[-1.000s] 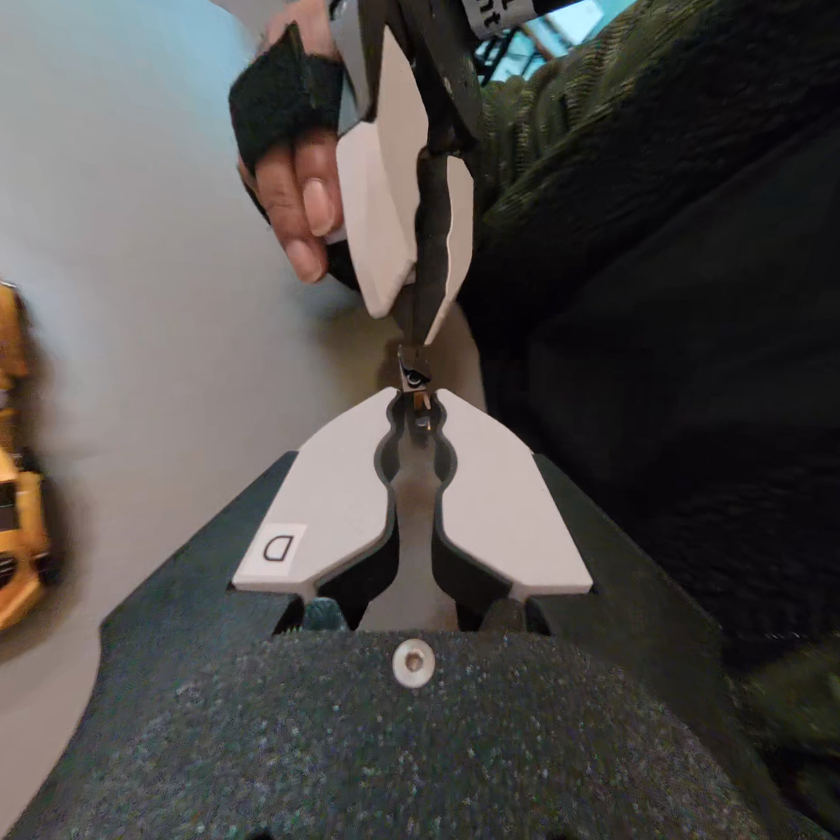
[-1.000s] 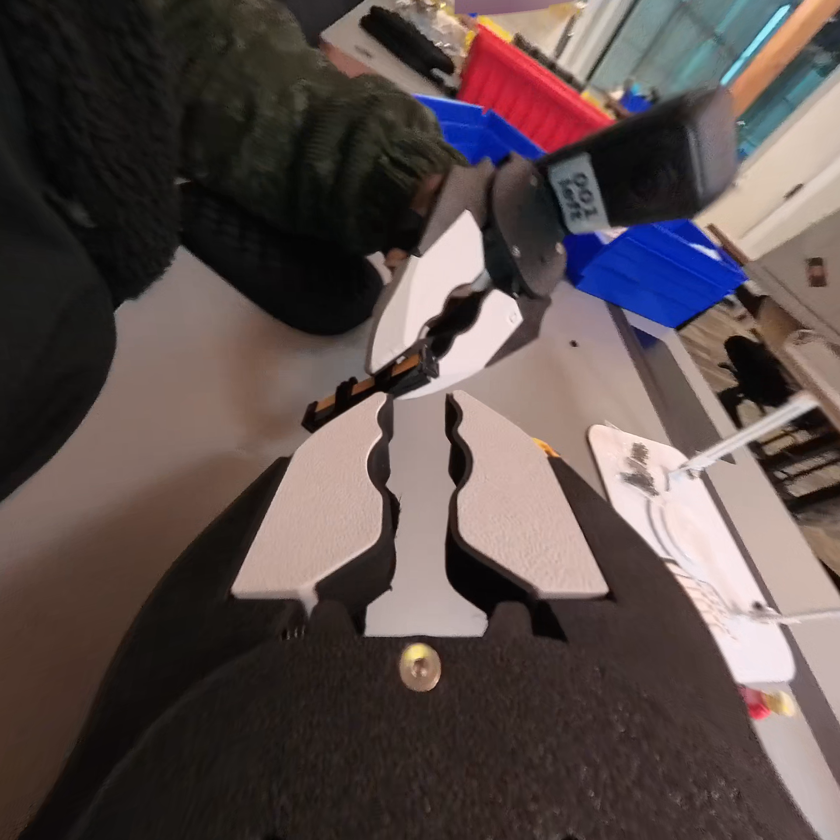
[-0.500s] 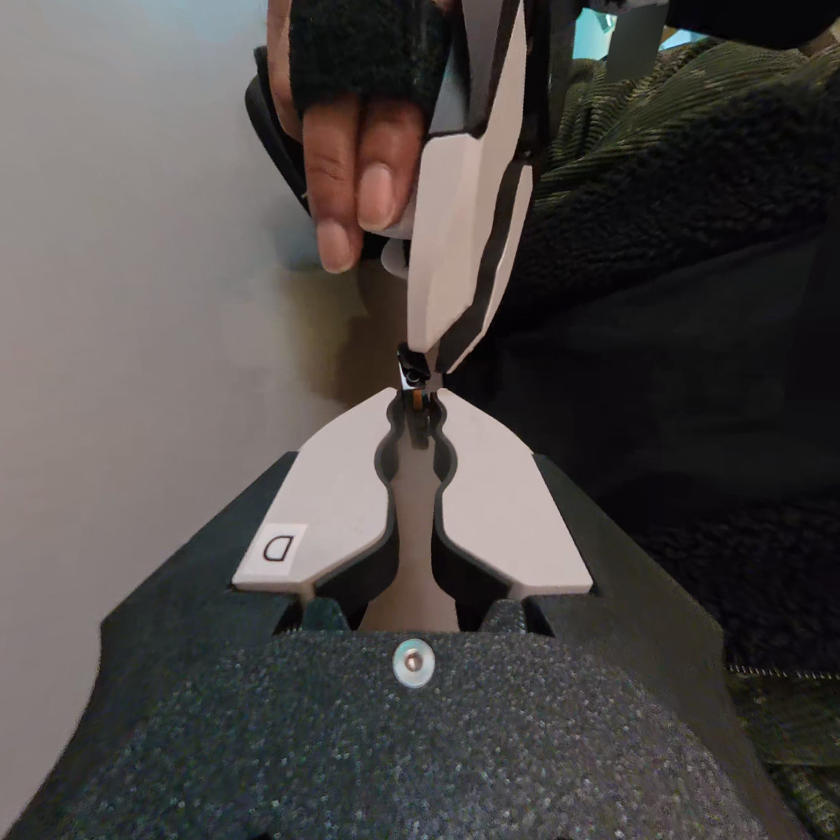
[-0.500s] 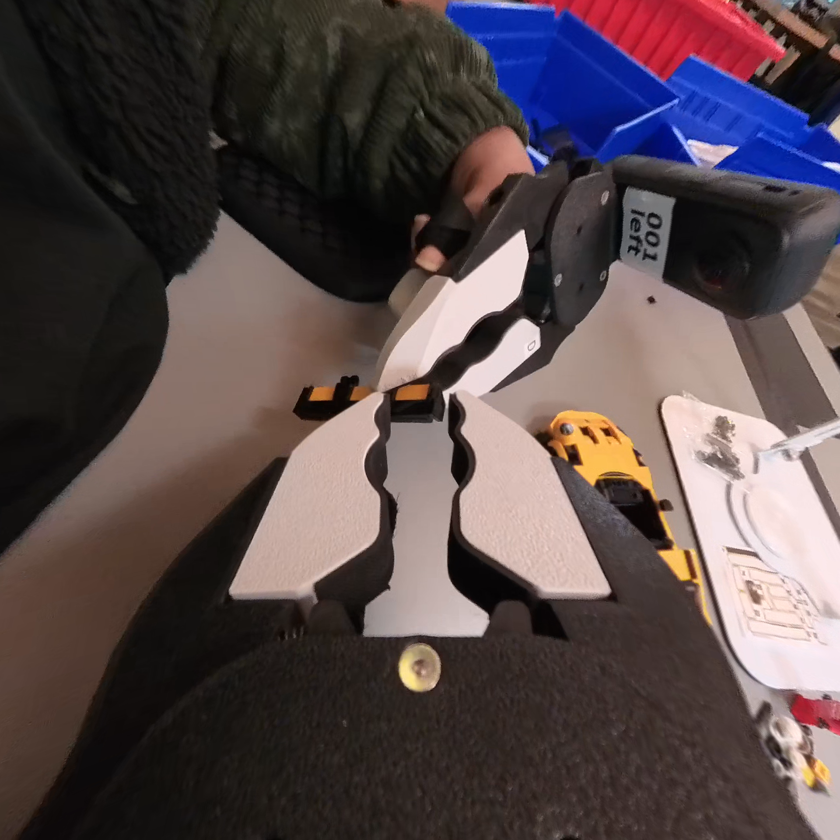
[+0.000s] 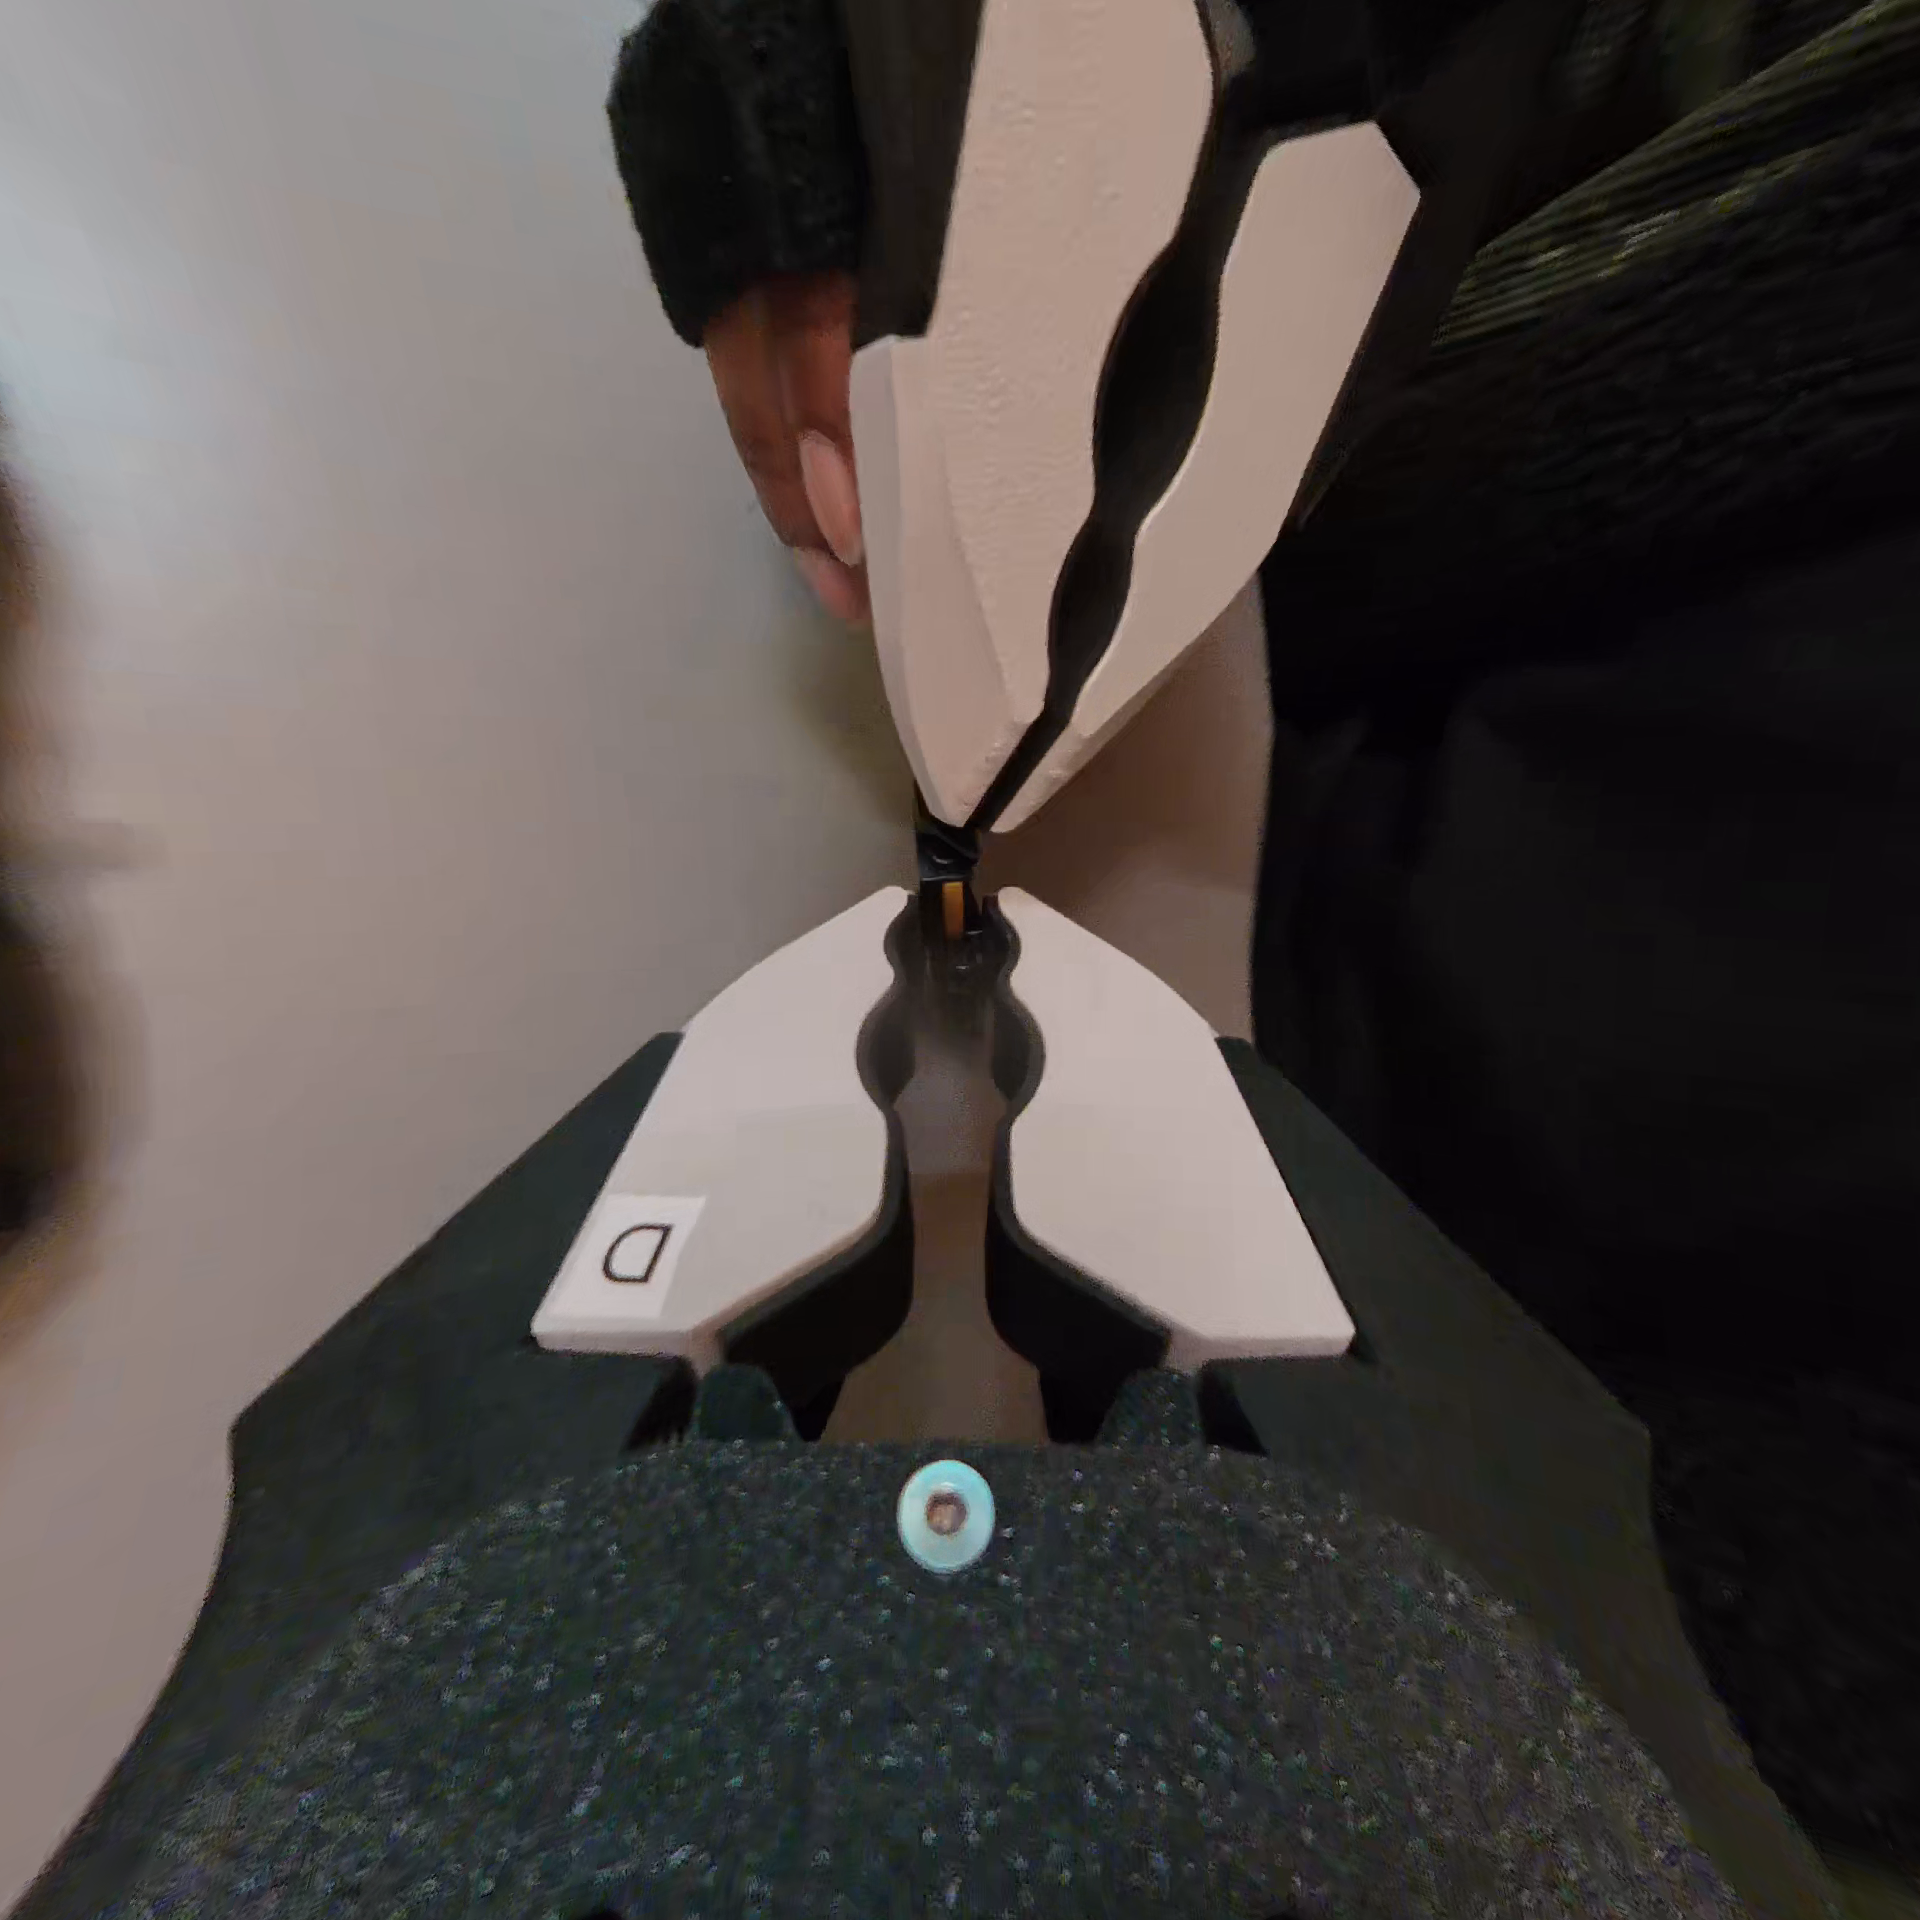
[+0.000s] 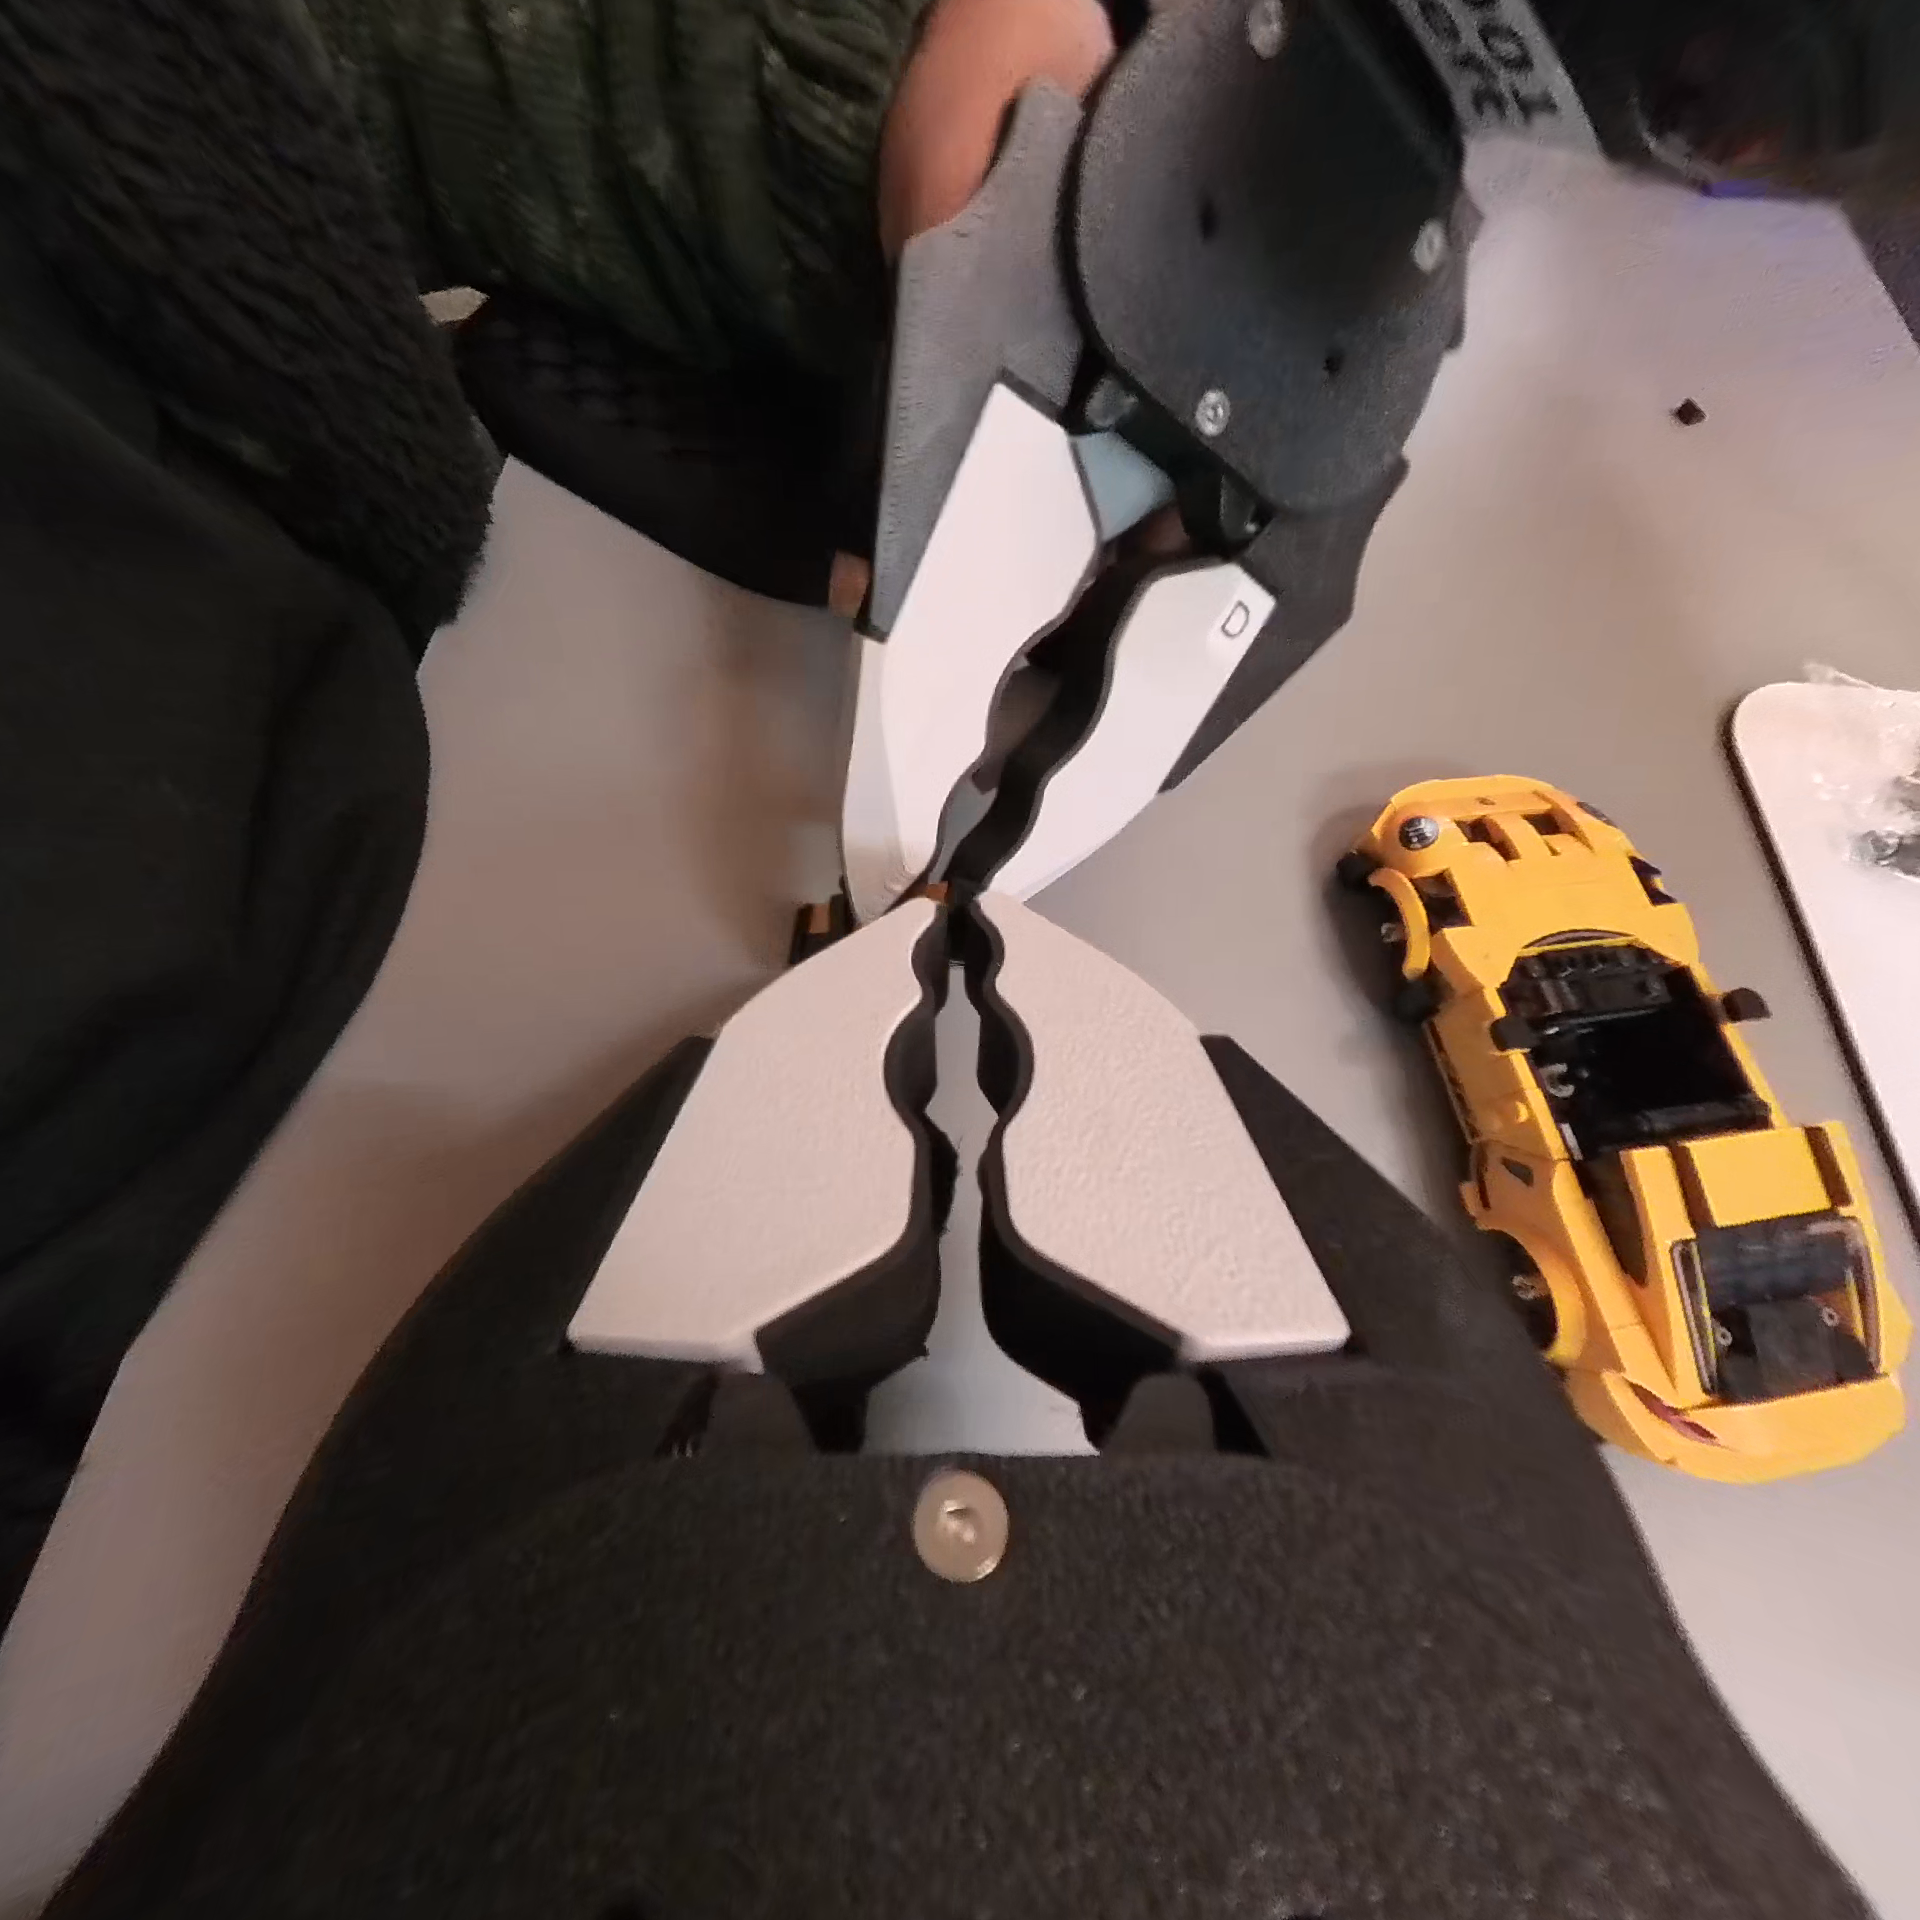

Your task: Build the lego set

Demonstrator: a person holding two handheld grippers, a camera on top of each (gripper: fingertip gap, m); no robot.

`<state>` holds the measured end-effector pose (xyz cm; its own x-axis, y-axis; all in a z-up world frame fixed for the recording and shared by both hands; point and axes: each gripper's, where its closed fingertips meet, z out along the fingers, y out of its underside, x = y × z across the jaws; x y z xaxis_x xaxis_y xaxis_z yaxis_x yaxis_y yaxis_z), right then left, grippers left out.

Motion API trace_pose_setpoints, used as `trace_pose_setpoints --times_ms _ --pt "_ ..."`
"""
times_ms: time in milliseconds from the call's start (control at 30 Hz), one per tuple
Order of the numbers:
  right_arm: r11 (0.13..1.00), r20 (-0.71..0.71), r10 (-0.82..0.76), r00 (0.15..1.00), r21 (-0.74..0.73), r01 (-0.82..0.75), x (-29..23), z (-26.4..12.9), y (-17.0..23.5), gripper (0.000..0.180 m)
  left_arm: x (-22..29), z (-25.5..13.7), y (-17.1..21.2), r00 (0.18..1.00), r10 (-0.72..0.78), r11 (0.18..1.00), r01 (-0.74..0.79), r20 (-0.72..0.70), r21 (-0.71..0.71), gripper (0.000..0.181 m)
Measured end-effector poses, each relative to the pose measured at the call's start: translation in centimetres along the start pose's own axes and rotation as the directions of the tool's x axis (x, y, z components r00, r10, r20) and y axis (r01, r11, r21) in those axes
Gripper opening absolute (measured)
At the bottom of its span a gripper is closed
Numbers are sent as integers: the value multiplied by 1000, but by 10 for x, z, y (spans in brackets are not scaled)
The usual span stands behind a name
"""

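Right now both pairs of tongs meet tip to tip over the grey worktop (image 6: 644, 727), each pinching the same small black-and-orange lego piece (image 5: 951, 902). Seen from the left wrist, the left tongs (image 5: 952, 906) have their white fingers nipped onto the piece at the tips, while the right tongs (image 5: 971, 821) come down from 12 o'clock and grip its upper black end; a fingerless-gloved hand (image 5: 800, 457) shows at about 11 o'clock beside them. Seen from the right wrist, the right tongs (image 6: 954, 914) are pressed nearly together on the piece, and the left tongs (image 6: 951, 878) reach in from 12 o'clock, with an end of the piece poking out at 10 o'clock of the meeting point. A partly built yellow lego car (image 6: 1621, 1122) lies on the worktop at 3 o'clock, well apart from the tongs, its roof open and black inside. A white board (image 6: 1829, 935) with small dark parts sits beyond it at the right edge.
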<state>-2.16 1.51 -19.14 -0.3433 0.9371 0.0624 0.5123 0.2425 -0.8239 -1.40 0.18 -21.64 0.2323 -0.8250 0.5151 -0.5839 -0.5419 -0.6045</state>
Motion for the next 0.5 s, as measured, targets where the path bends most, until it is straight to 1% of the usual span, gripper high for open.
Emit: trace_pose_setpoints --times_ms 100,233,300,400,500 --pt "1000 1 30 1000 -2 -30 -1 -4 -2 1 -1 -1 -3 988 92 996 -90 124 -22 10" --pt "999 -11 30 999 -14 -31 -4 -8 -5 0 -4 -2 -6 940 218 976 -210 262 -57 10" --pt "999 -25 29 999 -20 -29 -4 -11 -6 0 -4 -2 -10 911 270 962 -267 311 -53 10" --pt "999 -45 31 999 -36 -33 -5 -15 -7 0 -4 -3 -14 880 306 947 -319 364 -24 10" --pt "997 -53 31 998 -73 -35 -6 -14 -5 0 -5 -1 -14 845 345 931 -364 408 -31 10"
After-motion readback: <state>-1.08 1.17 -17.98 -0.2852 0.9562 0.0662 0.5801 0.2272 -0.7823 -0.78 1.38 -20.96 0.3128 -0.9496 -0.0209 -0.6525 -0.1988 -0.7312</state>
